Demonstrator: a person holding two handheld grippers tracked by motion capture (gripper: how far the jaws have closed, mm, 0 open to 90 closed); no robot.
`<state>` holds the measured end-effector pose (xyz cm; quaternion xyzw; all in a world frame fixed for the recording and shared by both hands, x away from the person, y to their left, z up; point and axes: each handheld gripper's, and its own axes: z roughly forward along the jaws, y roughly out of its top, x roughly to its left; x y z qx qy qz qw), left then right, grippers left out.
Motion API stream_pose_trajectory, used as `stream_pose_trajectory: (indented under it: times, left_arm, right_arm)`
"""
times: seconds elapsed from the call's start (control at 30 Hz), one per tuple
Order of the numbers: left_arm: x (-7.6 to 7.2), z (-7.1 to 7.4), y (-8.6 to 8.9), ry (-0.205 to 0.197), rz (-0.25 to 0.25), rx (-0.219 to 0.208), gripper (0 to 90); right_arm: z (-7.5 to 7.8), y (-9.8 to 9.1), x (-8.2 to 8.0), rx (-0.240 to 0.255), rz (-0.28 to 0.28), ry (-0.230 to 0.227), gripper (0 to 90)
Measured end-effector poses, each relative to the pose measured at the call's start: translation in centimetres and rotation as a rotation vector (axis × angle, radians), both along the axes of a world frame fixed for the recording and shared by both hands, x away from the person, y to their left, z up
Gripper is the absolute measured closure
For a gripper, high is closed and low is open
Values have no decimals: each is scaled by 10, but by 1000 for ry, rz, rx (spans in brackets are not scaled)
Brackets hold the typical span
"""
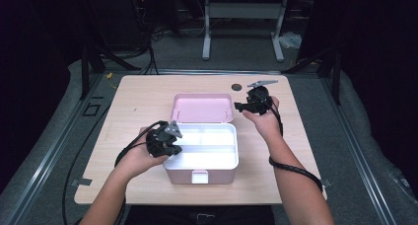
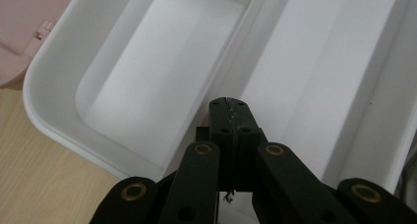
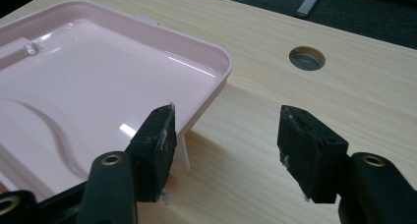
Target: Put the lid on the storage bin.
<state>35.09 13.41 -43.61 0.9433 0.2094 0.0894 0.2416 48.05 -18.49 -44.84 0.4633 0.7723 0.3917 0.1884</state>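
A pink box [image 1: 199, 176] stands open in the middle of the table, with a white divided tray [image 1: 235, 146] inside and its pink lid [image 1: 202, 107] laid back behind. My left gripper [image 1: 171, 147] rests at the tray's left rim. In the left gripper view it [image 2: 231, 117] is shut, with nothing seen between the pads, and its tips hang over the divider [image 2: 246, 52] between two empty white compartments. My right gripper [image 1: 238, 106] hovers just right of the lid. In the right gripper view it [image 3: 228, 145] is open, its left pad beside the lid's corner [image 3: 216, 67].
A round hole [image 1: 236, 87] is cut in the wooden table [image 1: 138, 96] behind the right gripper, also seen as a hole [image 3: 307, 58] in the right gripper view. Cables trail from both grippers off the near edge. Dark floor and a table frame lie beyond.
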Motion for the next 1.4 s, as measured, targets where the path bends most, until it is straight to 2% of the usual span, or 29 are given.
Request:
stream_pose_trajectory:
  times: [0.13,0.33,0.47,0.73,0.87,1.03,1.17,1.23,1.4]
  left_arm:
    - [0,0,0,4,-3,2,900]
    - [0,0,1,3,-1,-6,900]
    - [0,0,2,6,-4,-12,900]
    - [0,-1,2,2,-3,-12,900]
    - [0,-1,3,4,-4,-22,900]
    - [0,-1,3,-3,-1,-18,900]
    - [-1,-1,2,-4,-4,-13,900]
    - [-1,-1,2,-6,-3,-12,900]
    - [-1,-1,3,0,-4,-22,900]
  right_arm:
    - [-1,7,9,11,3,2,406]
    - [-4,22,29,-18,12,14,462]
    - [-11,31,43,-44,10,41,525]
    - [-29,39,63,-70,-14,99,565]
    - [-32,40,68,-63,-27,102,593]
    - [-33,43,72,-55,-44,111,688]
    - [-32,46,72,-53,-40,101,774]
    - [-30,47,72,-63,-46,98,783]
    - [-25,47,72,-44,-69,99,809]
